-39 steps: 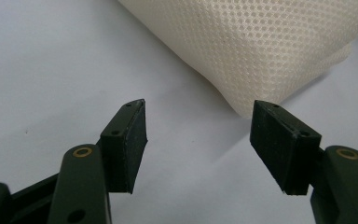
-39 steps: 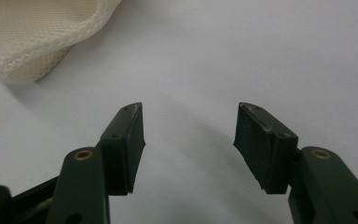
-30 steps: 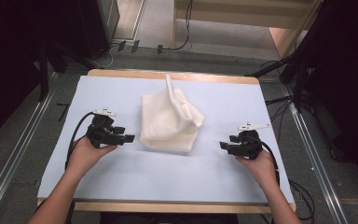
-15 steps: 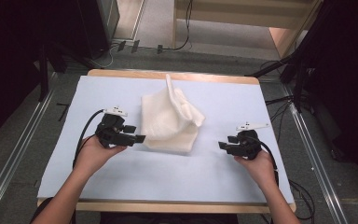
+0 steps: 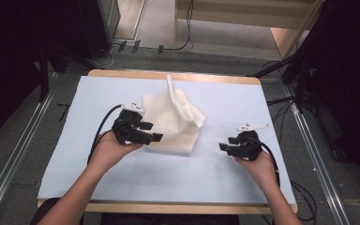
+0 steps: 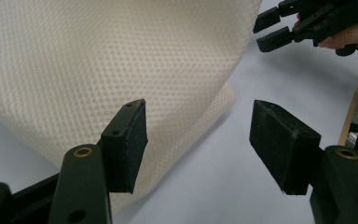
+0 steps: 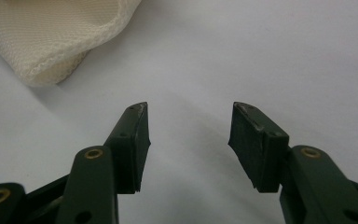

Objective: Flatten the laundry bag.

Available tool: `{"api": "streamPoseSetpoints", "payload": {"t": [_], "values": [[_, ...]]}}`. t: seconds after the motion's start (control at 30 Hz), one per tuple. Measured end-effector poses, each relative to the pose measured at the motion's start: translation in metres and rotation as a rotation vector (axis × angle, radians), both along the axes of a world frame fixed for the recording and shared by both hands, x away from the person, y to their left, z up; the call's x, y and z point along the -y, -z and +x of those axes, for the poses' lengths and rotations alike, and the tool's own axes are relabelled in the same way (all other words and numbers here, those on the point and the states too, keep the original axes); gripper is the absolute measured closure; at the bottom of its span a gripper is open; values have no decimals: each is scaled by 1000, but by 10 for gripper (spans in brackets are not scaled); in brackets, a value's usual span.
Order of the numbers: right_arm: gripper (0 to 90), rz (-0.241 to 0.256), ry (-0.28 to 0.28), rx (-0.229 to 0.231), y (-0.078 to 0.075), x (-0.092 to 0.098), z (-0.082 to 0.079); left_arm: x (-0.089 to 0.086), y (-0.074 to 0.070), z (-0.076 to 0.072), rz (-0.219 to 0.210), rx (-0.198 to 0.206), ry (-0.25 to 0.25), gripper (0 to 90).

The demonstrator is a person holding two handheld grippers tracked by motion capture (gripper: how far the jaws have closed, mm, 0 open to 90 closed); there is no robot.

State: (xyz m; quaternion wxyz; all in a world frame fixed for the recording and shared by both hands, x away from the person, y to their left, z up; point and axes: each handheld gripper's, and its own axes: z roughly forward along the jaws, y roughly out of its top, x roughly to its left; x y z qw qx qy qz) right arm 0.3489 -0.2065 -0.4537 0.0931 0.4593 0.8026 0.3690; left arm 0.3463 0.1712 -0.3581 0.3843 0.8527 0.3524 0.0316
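High view: a crumpled cream cloth lies mid-table on the pale blue mat, one corner standing up. The left gripper sits at its left edge, jaws spread wide, nothing gripped — the right gripper waits apart on bare mat, jaws also spread. No readable writing.
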Motion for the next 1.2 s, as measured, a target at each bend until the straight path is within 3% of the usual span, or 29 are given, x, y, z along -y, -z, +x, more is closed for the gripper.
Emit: {"api": "streamPoseSetpoints", "payload": {"t": [0.07, 0.2, 0.3, 0.43, 0.6, 0.7, 0.8, 0.87, 1.0, 1.07, 1.2], "values": [[487, 1, 3, -3, 0, 0, 0, 9, -2, 0, 21, 21, 1, 376], [487, 0, -2, -5, 0, 0, 0, 22, -5, 3, 5, 24, 2, 358], [486, -4, 1, -8, 1, 0, 0, 32, -7, 4, -17, 30, 12, 313], [484, -6, 2, -8, 1, 0, 0, 45, -3, 9, -1, 16, 8, 221], [483, -3, 6, -9, 1, -1, 1, 61, 8, 14, 37, 15, -35, 175], [482, 8, 1, -9, 1, -2, 1, 64, 18, 24, 85, 29, -98, 184], [481, 16, -3, -11, 0, -6, 0, 62, 24, 31, 90, 56, -135, 300], [481, 37, -5, -9, -1, -9, 1, 58, 25, 33, 78, 61, -133, 505], [476, 56, -18, 2, -4, -20, 1, 52, 27, 36, 79, 63, -113, 758], [469, 56, -31, 12, -4, -28, 2, 46, 26, 36, 65, 61, -105, 825], [462, 60, -49, 32, -7, -43, 4, 31, 21, 34, 37, 61, -113, 843]]}}
